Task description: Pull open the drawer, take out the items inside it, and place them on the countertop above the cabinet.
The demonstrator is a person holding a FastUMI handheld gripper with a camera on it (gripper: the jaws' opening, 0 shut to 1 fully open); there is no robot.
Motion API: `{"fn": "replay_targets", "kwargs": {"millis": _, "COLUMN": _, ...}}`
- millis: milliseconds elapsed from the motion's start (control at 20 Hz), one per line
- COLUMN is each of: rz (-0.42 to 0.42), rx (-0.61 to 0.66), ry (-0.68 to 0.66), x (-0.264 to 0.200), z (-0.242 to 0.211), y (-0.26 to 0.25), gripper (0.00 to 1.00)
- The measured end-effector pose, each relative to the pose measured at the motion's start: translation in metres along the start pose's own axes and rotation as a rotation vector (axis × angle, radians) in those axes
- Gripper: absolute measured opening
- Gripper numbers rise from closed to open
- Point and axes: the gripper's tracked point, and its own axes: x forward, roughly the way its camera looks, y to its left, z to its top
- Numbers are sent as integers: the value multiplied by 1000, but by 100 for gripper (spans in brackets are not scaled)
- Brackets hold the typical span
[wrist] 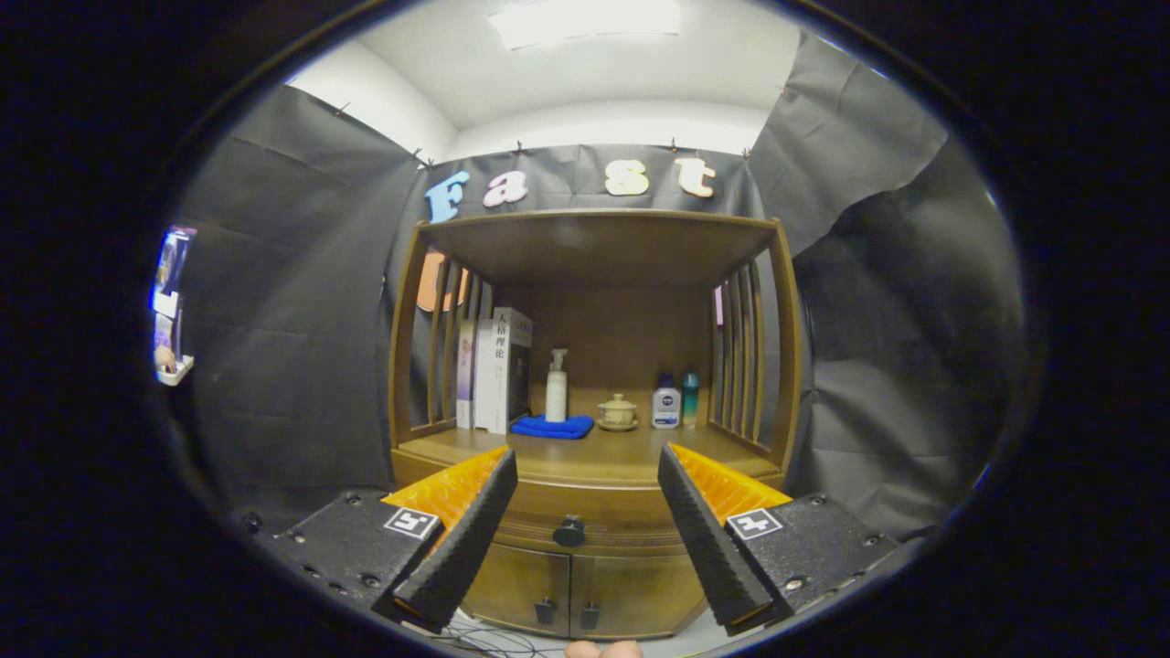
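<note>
A wooden cabinet stands ahead with its drawer [585, 514] closed, a dark round knob [569, 531] at the drawer's middle. The countertop [585, 454] lies above the drawer, under an open shelf frame. My gripper [587, 461] is open, its two fingers spread wide to either side of the knob and still some way short of the cabinet. Nothing is between the fingers. The drawer's contents are hidden.
At the back of the countertop stand books [498, 368], a white pump bottle [556, 386], a folded blue cloth [552, 426], a small lidded cup [618, 412] and two small bottles [675, 401]. Slatted side panels [742, 356] flank the countertop. Two lower doors [571, 594] sit under the drawer.
</note>
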Motion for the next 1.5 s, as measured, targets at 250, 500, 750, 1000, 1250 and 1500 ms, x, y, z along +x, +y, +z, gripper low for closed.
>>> {"fn": "replay_targets", "kwargs": {"millis": 250, "rz": 28, "rx": 14, "ry": 16, "x": 1, "z": -7, "y": 1, "gripper": 100}}
{"fn": "replay_targets", "kwargs": {"millis": 500, "rz": 51, "rx": 8, "ry": 67, "x": 24, "z": -37, "y": 11, "gripper": 100}}
{"fn": "replay_targets", "kwargs": {"millis": 750, "rz": 25, "rx": -54, "ry": 131, "x": 69, "z": -88, "y": 14, "gripper": 100}}
{"fn": "replay_targets", "kwargs": {"millis": 1000, "rz": 10, "rx": -44, "ry": 190, "x": 101, "z": -131, "y": 21, "gripper": 99}}
{"fn": "replay_targets", "kwargs": {"millis": 1250, "rz": -24, "rx": -61, "ry": 240, "x": 127, "z": -164, "y": 15, "gripper": 98}}
{"fn": "replay_targets", "kwargs": {"millis": 1500, "rz": -45, "rx": -53, "ry": 276, "x": 142, "z": -187, "y": 10, "gripper": 96}}
